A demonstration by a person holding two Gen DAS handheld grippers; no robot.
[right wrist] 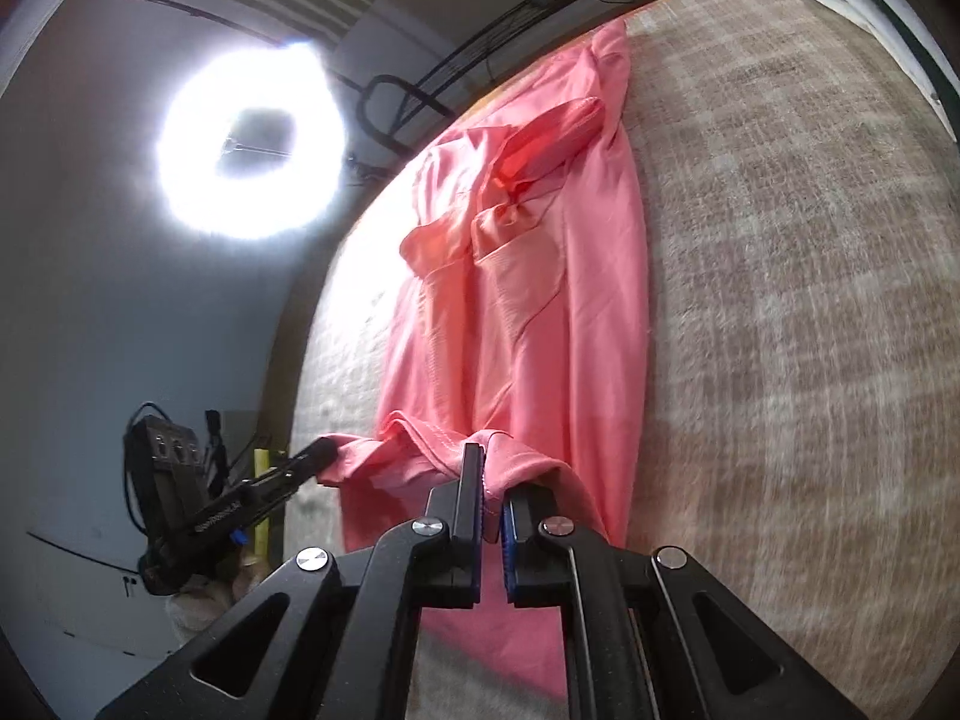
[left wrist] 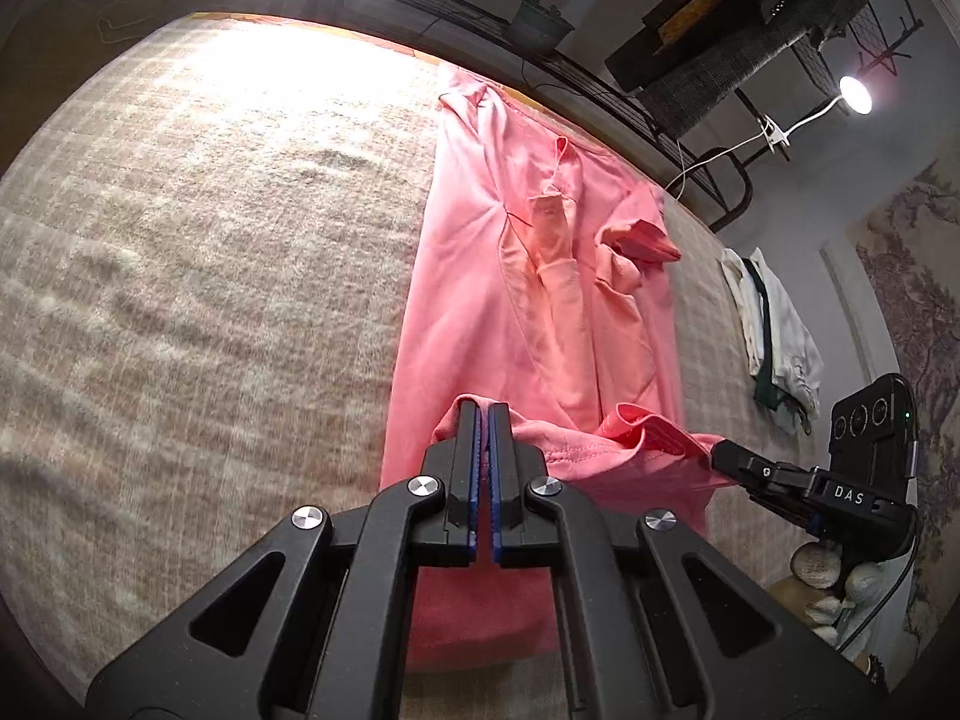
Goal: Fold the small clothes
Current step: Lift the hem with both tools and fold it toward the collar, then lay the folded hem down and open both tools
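At the near edge of the bed [left wrist: 180, 300], my left claw [left wrist: 483, 420] is pinched tight on the hem of the pink shirt [left wrist: 480, 276], and my right claw [right wrist: 489, 468] pinches the same hem just beside it. The shirt stretches away from both claws across the checked blanket to the far edge. White clothes [left wrist: 774, 336] lie beyond it toward the right edge.
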